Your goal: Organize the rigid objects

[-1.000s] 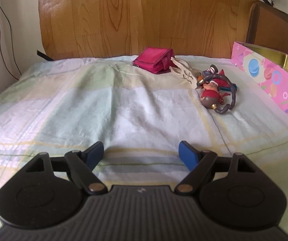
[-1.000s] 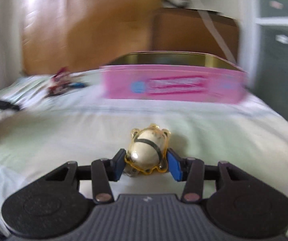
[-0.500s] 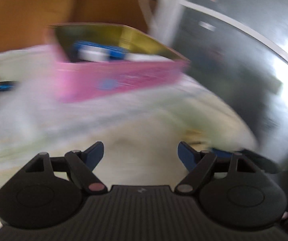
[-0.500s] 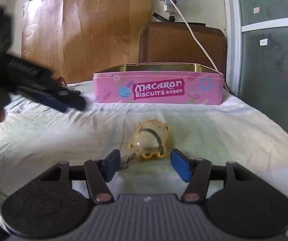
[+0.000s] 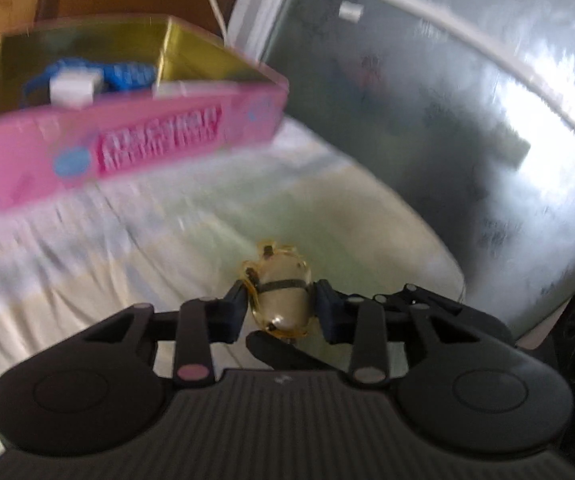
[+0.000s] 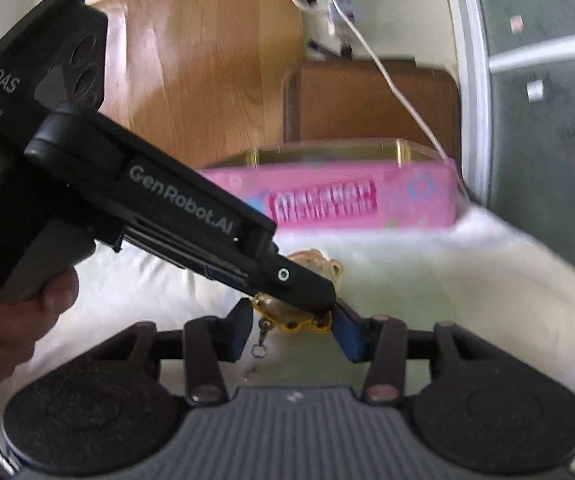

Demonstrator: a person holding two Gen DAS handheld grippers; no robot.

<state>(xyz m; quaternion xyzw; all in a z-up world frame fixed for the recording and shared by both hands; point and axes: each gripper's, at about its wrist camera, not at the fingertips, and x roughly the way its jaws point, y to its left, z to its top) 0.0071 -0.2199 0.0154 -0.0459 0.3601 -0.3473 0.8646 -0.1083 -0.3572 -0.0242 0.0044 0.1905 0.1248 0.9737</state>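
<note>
Small see-thru yellow charm (image 5: 283, 300), cream egg shape inside w/ a dark band round it, wavy yellow rim, little metal chain (image 6: 258, 344) hanging off. It sits on the pale bedsheet (image 5: 107, 260), near side of the pink Macaron biscuit tin (image 5: 135, 152). Left gripper (image 5: 281, 312) has just been closing, pads now pinch the charm. Right gripper (image 6: 293, 330) closing too; pads at its sides, can't tell if they press.
</note>
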